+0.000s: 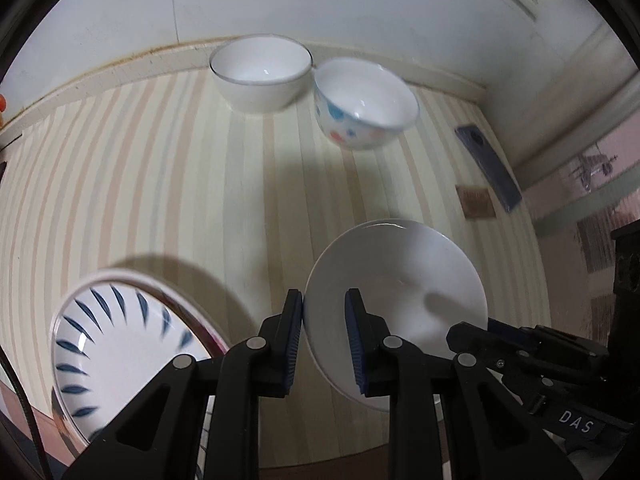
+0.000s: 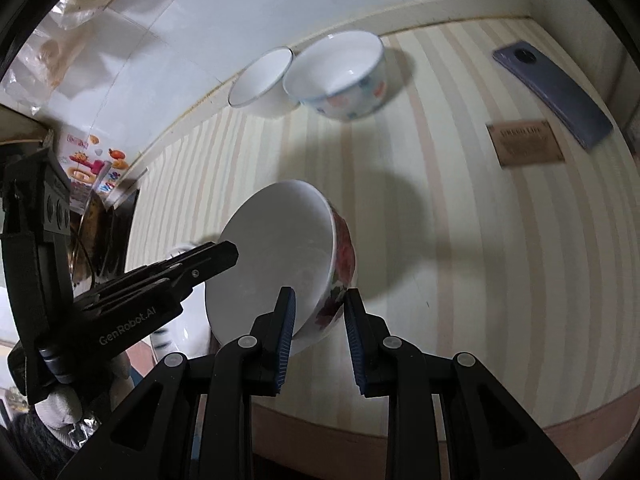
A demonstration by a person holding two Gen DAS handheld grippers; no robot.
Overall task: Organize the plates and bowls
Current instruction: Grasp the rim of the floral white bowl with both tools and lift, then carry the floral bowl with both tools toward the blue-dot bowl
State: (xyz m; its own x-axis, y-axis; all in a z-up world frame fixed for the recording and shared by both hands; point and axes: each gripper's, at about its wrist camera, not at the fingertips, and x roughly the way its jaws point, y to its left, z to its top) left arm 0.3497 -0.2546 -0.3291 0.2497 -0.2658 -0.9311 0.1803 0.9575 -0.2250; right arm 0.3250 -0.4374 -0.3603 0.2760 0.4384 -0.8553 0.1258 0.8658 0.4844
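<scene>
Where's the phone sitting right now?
The phone lies flat on the striped table's far right side, beside a small brown card and to the right of the two bowls by the wall.

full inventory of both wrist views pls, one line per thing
white bowl with red floral outside: 1, tilted, rim between both grippers' fingers
plain white bowl with dark rim: 1, far table edge by wall
white bowl with blue and red spots: 1, beside the plain bowl
white plate with blue leaf strokes: 1, near left
grey-blue phone: 1, far right
brown card: 1, next to phone
striped tablecloth: 1, cream
left gripper: black, blue pads
right gripper: same
</scene>
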